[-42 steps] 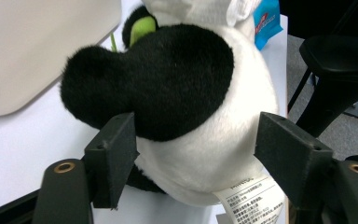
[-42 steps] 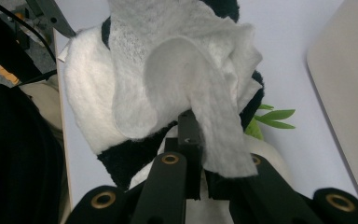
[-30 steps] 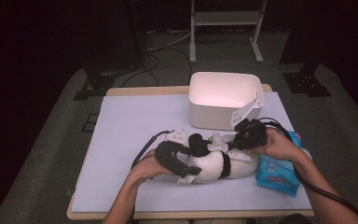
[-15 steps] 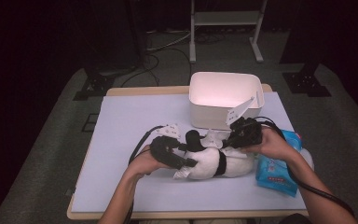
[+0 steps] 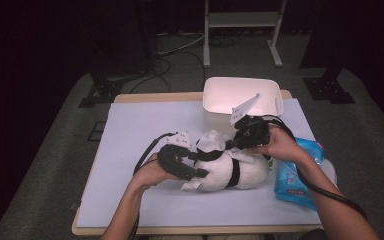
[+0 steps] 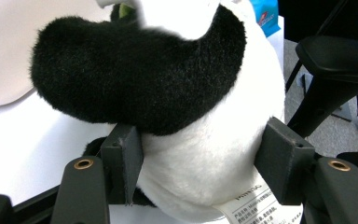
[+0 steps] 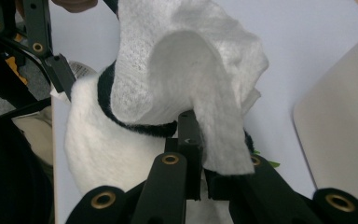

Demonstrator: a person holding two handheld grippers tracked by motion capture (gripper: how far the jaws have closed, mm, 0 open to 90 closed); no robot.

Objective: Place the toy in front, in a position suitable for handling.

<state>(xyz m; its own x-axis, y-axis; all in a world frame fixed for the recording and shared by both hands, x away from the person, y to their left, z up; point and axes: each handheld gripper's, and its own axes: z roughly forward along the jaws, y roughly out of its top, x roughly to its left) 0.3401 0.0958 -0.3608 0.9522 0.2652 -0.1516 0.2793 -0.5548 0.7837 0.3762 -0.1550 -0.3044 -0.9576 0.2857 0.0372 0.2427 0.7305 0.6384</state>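
A black-and-white plush panda [image 5: 230, 170] lies on its side in the middle of the table. My left gripper [image 5: 182, 161] holds it from the left; in the left gripper view its pads [image 6: 125, 161] press into the panda's white body [image 6: 205, 158] below a black limb. My right gripper [image 5: 247, 132] is shut on a white wipe [image 5: 211, 142] that drapes over the panda's head. In the right gripper view the wipe [image 7: 186, 70] hangs from my right gripper [image 7: 203, 154] over the panda's white fur [image 7: 102, 144].
A white bin [image 5: 242, 95] stands at the back of the table, just behind the right gripper. A blue pack of wipes [image 5: 297, 175] lies at the right edge beside the right forearm. The lavender table top [image 5: 130, 135] spreads open to the left and front.
The right gripper has moved left with the wipe, which now lies over the panda's head. The left gripper has stayed clamped on the panda, shifting only slightly.
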